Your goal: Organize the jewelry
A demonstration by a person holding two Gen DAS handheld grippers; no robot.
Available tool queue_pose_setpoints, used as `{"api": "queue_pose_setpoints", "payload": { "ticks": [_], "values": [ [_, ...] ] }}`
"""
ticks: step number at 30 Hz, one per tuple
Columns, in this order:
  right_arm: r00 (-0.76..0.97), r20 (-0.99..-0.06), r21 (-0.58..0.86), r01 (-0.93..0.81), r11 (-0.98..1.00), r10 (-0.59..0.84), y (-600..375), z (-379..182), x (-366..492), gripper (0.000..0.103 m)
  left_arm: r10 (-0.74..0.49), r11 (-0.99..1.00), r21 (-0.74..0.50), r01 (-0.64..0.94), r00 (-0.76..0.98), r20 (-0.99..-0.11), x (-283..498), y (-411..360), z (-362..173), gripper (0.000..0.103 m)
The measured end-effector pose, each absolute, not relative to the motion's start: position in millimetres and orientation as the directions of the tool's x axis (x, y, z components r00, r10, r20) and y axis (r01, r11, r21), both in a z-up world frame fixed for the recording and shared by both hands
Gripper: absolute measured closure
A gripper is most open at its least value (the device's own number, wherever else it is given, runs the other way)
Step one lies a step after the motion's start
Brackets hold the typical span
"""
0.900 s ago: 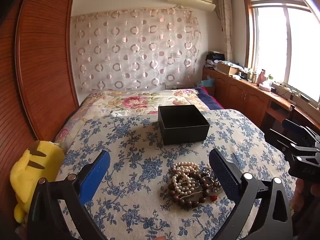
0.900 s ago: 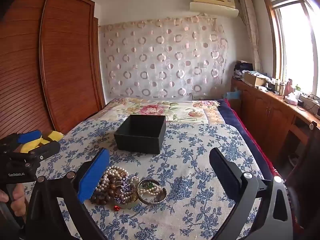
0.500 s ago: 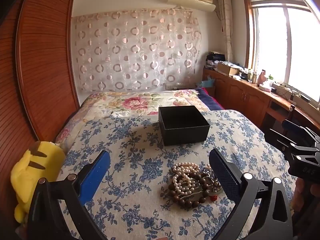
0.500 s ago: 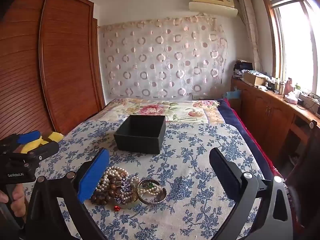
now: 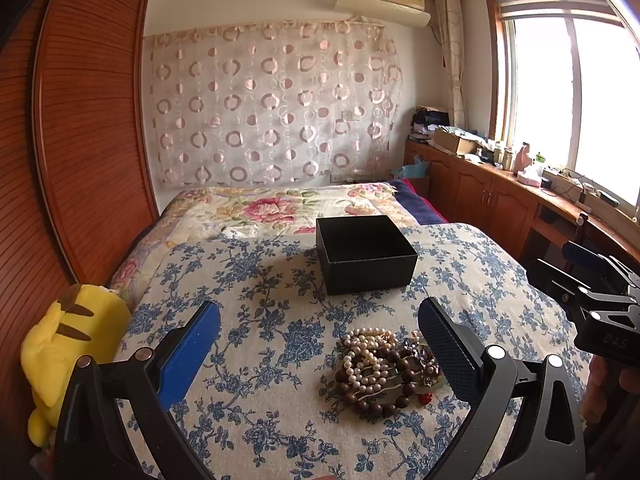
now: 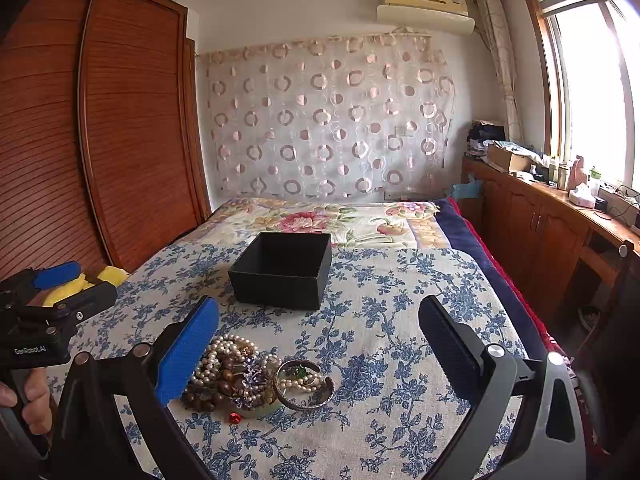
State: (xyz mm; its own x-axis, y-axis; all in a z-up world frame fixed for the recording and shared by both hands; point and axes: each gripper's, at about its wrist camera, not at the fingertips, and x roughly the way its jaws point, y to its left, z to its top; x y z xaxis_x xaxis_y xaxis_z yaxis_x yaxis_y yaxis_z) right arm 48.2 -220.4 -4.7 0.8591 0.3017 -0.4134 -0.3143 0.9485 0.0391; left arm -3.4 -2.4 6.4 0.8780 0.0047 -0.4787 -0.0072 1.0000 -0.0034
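Item: jewelry pile (image 6: 256, 376), lower left of the right view, on the bedspread (image 6: 400, 320). Destination: black box (image 6: 282, 270), centre, empty. My left gripper (image 5: 320, 348) and right gripper (image 6: 318, 340): both wide, holding nothing. Advice: pinch one strand, lift slowly to untangle.

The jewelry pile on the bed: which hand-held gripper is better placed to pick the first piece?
Probably the right hand-held gripper: it is open, and the metal bangle lies apart at the jewelry pile's edge between its fingers. The left hand-held gripper, also open, faces tangled beads.
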Motion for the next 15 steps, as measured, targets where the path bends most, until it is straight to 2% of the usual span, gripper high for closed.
{"api": "queue_pose_setpoints", "payload": {
  "ticks": [15],
  "values": [
    [0.859, -0.412, 0.041, -0.316, 0.948, 0.304, -220.5, -3.0, 48.2, 0.002, 0.004, 1.000, -0.004, -0.007, 0.879, -0.478, -3.9, -2.0, 6.3, 0.007]
  ]
}}
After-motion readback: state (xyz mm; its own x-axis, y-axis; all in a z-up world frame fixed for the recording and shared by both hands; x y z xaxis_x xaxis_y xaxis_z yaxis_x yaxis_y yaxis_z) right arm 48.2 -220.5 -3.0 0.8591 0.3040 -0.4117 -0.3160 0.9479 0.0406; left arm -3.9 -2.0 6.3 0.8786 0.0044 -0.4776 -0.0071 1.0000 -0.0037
